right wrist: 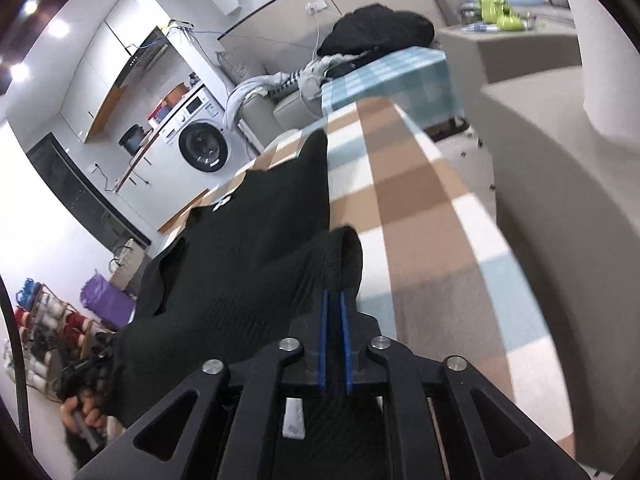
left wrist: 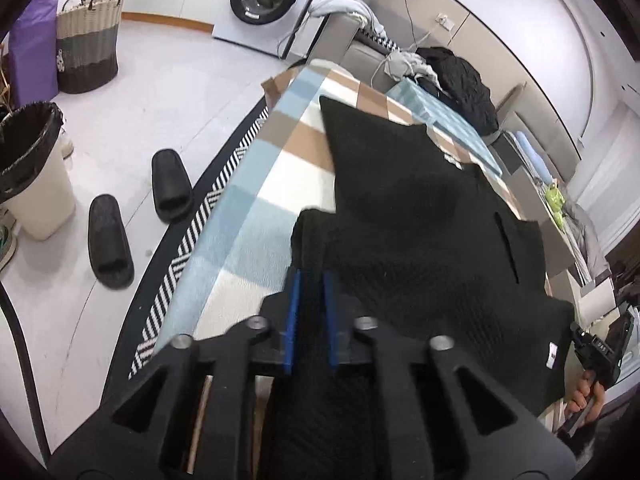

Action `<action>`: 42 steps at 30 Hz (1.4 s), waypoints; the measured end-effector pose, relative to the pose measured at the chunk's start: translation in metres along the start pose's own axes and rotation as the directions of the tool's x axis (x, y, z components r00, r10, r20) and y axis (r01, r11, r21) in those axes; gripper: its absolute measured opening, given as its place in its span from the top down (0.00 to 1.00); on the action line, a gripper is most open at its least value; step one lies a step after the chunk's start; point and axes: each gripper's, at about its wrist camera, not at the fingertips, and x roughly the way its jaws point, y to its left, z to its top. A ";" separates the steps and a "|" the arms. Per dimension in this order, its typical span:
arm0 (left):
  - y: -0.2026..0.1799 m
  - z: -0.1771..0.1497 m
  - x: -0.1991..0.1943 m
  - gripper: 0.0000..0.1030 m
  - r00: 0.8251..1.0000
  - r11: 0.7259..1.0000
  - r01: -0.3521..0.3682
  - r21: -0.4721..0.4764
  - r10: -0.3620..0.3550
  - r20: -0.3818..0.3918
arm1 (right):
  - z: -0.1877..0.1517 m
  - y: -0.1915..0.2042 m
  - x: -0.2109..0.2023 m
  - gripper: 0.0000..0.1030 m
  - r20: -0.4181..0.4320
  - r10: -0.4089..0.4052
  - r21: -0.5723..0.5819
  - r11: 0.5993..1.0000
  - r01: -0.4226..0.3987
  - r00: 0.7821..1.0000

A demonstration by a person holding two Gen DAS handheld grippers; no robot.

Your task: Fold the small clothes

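The checked table carries the black knit garment spread flat across centre frame so it can be folded; its weave is ribbed and dark, a white tag at lower right; the left hand-held gripper pinches one near corner, the right hand-held gripper another.

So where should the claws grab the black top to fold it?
At the two near corners of the black top, coming from the near table edge. It lies spread flat on the checked cloth, so its edge is easiest to pinch. Each claw already has cloth between its pads.
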 end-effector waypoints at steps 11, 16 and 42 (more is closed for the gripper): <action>-0.009 -0.019 -0.009 0.80 1.000 0.999 0.011 0.053 -0.012 0.014 | -0.012 0.014 0.010 0.59 -0.052 -0.048 -0.145 0.989 0.040 0.997; -0.011 -0.021 -0.022 0.97 0.997 0.998 0.005 0.058 -0.009 0.081 | -0.016 0.018 0.010 0.90 -0.020 -0.093 -0.174 0.981 0.088 0.995; -0.015 0.028 0.017 0.74 1.000 1.000 -0.027 -0.004 0.028 0.015 | 0.027 0.007 0.040 0.60 -0.030 -0.018 0.080 0.997 0.020 0.999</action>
